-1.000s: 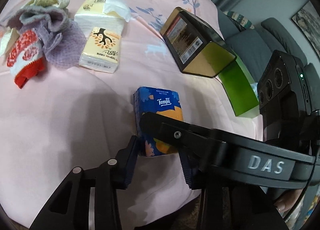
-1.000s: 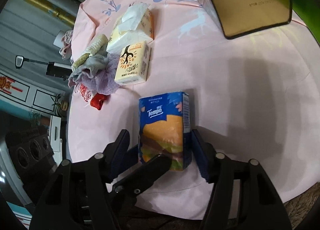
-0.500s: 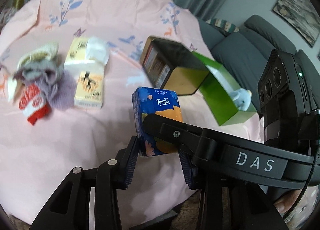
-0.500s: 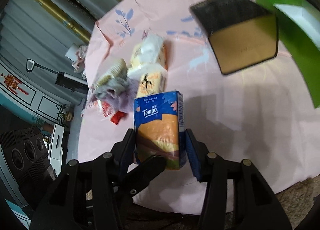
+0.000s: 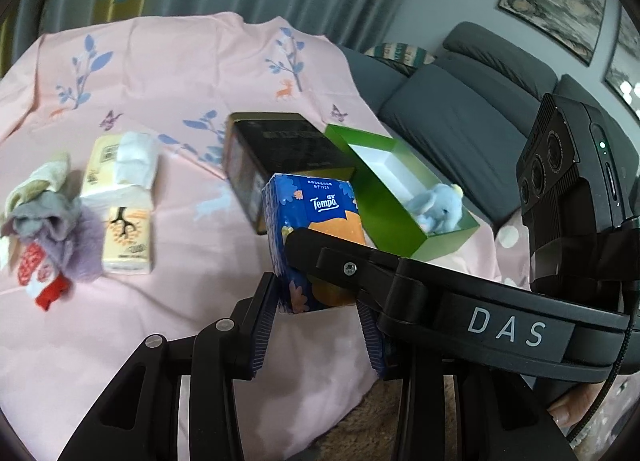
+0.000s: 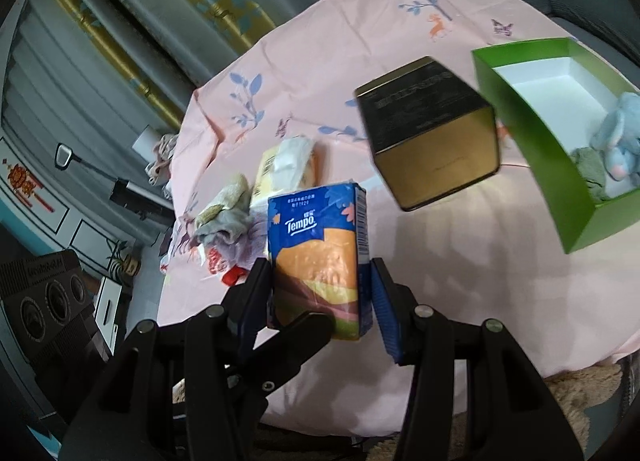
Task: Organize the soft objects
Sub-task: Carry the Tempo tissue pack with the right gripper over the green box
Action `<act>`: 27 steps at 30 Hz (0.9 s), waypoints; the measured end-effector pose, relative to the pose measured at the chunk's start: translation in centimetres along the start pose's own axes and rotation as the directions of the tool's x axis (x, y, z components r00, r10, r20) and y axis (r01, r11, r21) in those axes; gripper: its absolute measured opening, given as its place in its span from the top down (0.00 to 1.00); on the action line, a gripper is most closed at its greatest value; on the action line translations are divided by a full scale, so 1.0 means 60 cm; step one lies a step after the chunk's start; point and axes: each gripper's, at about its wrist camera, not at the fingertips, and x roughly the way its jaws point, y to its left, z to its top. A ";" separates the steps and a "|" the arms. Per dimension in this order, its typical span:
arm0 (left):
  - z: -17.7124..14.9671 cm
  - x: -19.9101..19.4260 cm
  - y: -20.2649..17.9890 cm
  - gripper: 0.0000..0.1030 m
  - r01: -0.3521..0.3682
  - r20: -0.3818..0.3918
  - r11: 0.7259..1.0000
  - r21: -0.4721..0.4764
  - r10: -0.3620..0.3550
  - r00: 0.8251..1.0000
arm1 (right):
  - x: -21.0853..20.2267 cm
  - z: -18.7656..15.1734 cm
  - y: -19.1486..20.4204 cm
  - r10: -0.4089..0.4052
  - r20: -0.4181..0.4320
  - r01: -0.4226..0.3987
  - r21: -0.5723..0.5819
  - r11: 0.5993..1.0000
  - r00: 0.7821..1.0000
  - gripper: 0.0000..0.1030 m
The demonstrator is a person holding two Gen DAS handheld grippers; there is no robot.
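Tissue pack (image 6: 320,257), blue, printed "Tempo": clamped by both the right claw (image 6: 322,293) and the left claw (image 5: 316,313), now raised off the pink-clothed counter (image 5: 180,101) where it stood. Right claw's housing reads "DAS".

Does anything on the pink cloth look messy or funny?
Yes. The yellow tissue pack has a white tissue bulging out of its top, crumpled instead of tucked in. Beside it, a pile of socks lies jumbled in a heap. The dark tin box sits tipped, leaning against the green box rather than lying flat.

plush elephant (image 5: 438,207) in open box (image 5: 384,201); tin (image 5: 280,153) left of it
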 end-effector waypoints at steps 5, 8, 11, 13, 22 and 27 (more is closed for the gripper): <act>0.002 0.032 -0.019 0.61 0.024 -0.036 1.000 0.019 -0.023 0.999 | -0.002 0.002 -0.034 -0.026 0.004 0.026 0.045 0.999 1.000 0.52; 0.013 0.051 -0.037 0.61 0.047 -0.043 0.998 0.041 -0.045 0.998 | -0.012 0.008 -0.056 -0.042 0.021 0.041 0.067 0.997 0.999 0.52; 0.031 0.069 -0.060 0.61 0.069 -0.037 0.995 0.069 -0.067 0.997 | -0.026 0.026 -0.075 -0.056 0.050 0.052 0.081 0.995 0.997 0.52; 0.048 0.082 -0.079 0.61 0.091 -0.028 0.991 0.094 -0.089 0.996 | -0.044 0.040 -0.093 -0.068 0.083 0.059 0.098 0.993 0.994 0.52; 0.121 0.154 -0.157 0.61 0.226 -0.019 0.958 0.176 -0.226 0.974 | -0.113 0.106 -0.160 -0.165 0.221 0.127 0.174 0.977 0.961 0.51; 0.149 0.209 -0.176 0.61 0.302 -0.076 0.940 0.158 -0.294 0.953 | -0.126 0.135 -0.206 -0.239 0.238 0.185 0.229 0.956 0.942 0.51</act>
